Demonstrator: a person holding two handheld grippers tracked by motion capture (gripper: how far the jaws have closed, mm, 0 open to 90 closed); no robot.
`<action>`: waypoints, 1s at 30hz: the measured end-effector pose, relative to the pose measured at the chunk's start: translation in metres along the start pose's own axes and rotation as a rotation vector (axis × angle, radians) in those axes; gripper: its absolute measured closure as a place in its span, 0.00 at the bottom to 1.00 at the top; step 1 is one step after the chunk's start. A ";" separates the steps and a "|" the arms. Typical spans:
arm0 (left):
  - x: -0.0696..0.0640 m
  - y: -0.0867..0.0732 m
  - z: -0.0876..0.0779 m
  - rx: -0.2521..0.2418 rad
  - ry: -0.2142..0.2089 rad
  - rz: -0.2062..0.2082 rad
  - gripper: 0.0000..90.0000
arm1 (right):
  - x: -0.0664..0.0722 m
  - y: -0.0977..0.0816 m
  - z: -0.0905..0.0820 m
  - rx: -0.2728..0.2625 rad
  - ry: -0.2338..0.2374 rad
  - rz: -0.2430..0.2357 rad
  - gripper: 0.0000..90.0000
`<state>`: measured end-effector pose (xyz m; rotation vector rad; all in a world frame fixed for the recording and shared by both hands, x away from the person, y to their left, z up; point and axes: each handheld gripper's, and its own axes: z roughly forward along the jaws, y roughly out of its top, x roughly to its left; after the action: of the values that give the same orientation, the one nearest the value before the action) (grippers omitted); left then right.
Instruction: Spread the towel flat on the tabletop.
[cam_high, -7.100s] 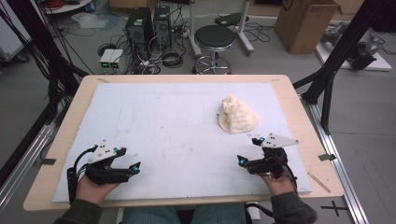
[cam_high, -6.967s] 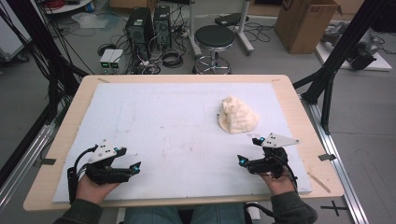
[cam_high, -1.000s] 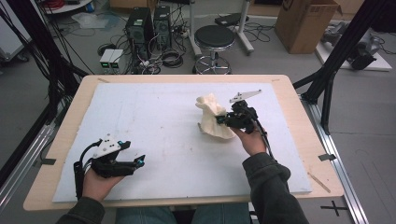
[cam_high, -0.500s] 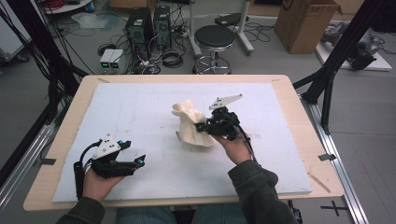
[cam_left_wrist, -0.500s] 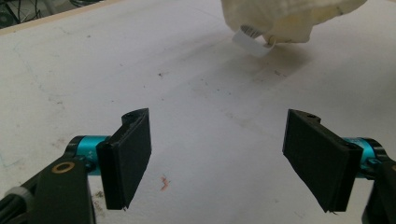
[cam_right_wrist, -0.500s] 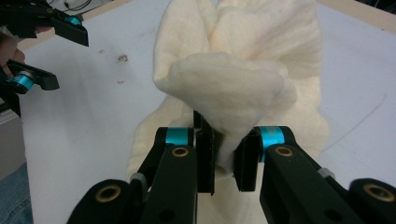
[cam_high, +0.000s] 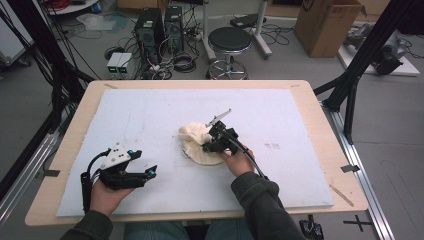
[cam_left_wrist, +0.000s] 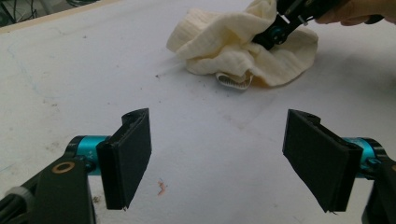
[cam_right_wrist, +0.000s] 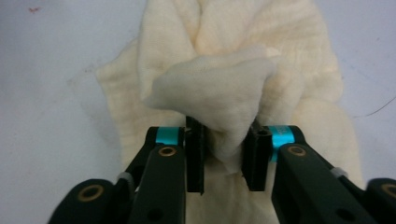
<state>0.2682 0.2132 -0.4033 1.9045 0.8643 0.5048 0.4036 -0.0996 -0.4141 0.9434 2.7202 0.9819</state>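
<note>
Cloth (cam_high: 200, 145) lies crumpled mid-surface (cam_high: 300, 115), a fold between the right gripper (cam_right_wrist: 223, 161) jaws, which have just been opening; its own view shows the fold bunched there. Left gripper (cam_left_wrist: 219, 161) view shows its jaws wide apart, holding nothing, cloth well ahead.

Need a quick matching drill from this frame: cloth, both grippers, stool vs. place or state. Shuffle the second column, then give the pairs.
1. cream cloth
2. left gripper
3. right gripper
4. stool

A. jaws wide apart, nothing between them
B. on the floor beyond the table's far edge
C. jaws around a fold of fabric
D. bunched near the middle of the white mat

Pairs: 1-D, 2-A, 3-C, 4-B
</note>
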 end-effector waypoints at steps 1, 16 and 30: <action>-0.001 0.000 0.001 0.000 -0.001 -0.002 0.27 | -0.001 0.000 -0.001 -0.006 0.023 0.008 0.70; -0.008 0.016 0.033 0.043 -0.073 0.009 0.45 | -0.007 -0.034 -0.060 -0.201 0.011 -0.060 0.54; 0.000 0.023 0.102 0.149 -0.163 -0.055 0.63 | -0.030 -0.075 -0.042 -0.127 0.023 -0.044 0.65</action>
<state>0.3436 0.1461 -0.4303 2.0193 0.8646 0.2532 0.3765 -0.1848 -0.4300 0.8515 2.6477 1.1484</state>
